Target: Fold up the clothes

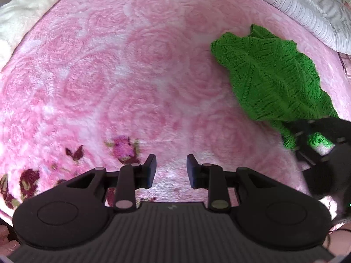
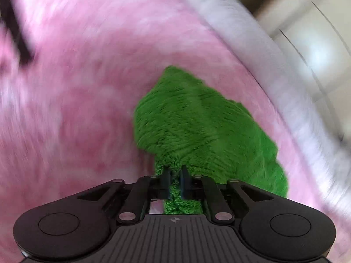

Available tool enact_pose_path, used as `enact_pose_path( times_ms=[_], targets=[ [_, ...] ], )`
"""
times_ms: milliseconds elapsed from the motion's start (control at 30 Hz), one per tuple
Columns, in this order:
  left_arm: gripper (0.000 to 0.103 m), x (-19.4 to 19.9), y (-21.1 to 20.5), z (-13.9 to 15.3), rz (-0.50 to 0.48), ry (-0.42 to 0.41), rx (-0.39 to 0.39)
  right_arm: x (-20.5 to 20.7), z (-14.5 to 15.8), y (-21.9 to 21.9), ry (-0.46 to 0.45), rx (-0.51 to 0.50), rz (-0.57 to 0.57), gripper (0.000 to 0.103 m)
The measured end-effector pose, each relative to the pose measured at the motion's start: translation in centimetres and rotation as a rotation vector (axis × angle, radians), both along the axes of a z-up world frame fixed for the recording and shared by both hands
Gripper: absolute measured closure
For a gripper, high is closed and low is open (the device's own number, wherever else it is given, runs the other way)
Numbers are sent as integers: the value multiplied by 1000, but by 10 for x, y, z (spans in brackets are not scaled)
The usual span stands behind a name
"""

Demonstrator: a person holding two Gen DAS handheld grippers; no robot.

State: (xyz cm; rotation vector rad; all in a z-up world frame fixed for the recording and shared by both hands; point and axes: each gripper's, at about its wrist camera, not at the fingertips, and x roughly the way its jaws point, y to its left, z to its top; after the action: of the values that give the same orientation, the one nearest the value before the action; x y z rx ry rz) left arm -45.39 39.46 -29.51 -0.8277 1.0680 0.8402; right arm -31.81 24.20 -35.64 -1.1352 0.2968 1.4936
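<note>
A bright green knitted garment (image 1: 274,76) lies crumpled on the pink rose-patterned blanket (image 1: 131,76), at the right of the left wrist view. My left gripper (image 1: 171,171) hovers open over bare blanket, well left of the garment, with nothing between its fingers. My right gripper (image 1: 316,140) shows at the right edge there, at the garment's near end. In the blurred right wrist view the right gripper (image 2: 175,175) is shut on an edge of the green garment (image 2: 197,127), which stretches away from the fingers over the blanket (image 2: 76,109).
A white fluffy cloth (image 1: 24,11) lies at the blanket's far left. A striped grey-white pillow or duvet (image 1: 307,6) runs along the far right edge. Dark red flower prints (image 1: 28,182) mark the near left. Pale furniture (image 2: 318,43) stands beyond the bed.
</note>
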Motion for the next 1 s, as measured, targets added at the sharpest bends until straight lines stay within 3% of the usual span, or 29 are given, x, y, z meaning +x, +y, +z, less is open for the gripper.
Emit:
enact_pose_path(
  times_ms=[167, 267, 367, 467, 533, 667, 767, 800, 900, 1000],
  targets=[
    [78, 26, -14, 4, -39, -4, -3, 115, 89, -25, 574, 130, -431, 101],
    [78, 41, -22, 6, -62, -6, -5, 197, 126, -64, 755, 256, -683, 101],
    [78, 58, -31, 8, -85, -8, -8, 273, 140, -114, 787, 313, -946, 100],
    [78, 76, -43, 6, -109, -7, -21, 341, 118, -157, 720, 166, -1262, 96],
    [78, 87, -52, 4, -128, -4, -25, 363, 108, -180, 612, 94, -1374, 91],
    [78, 108, -69, -3, -167, 14, -42, 361, 102, -208, 563, 83, -1319, 71],
    [78, 124, -79, -8, -180, 14, -64, 344, 98, -208, 684, 87, -1189, 41],
    [78, 129, -83, -8, -183, 12, -69, 337, 93, -206, 718, 72, -1146, 36],
    [78, 142, -93, -7, -200, 3, -70, 320, 63, -189, 822, 10, -1094, 34],
    [78, 150, -100, -7, -217, 7, -70, 318, 13, -181, 1006, -49, -1200, 34]
  ],
)
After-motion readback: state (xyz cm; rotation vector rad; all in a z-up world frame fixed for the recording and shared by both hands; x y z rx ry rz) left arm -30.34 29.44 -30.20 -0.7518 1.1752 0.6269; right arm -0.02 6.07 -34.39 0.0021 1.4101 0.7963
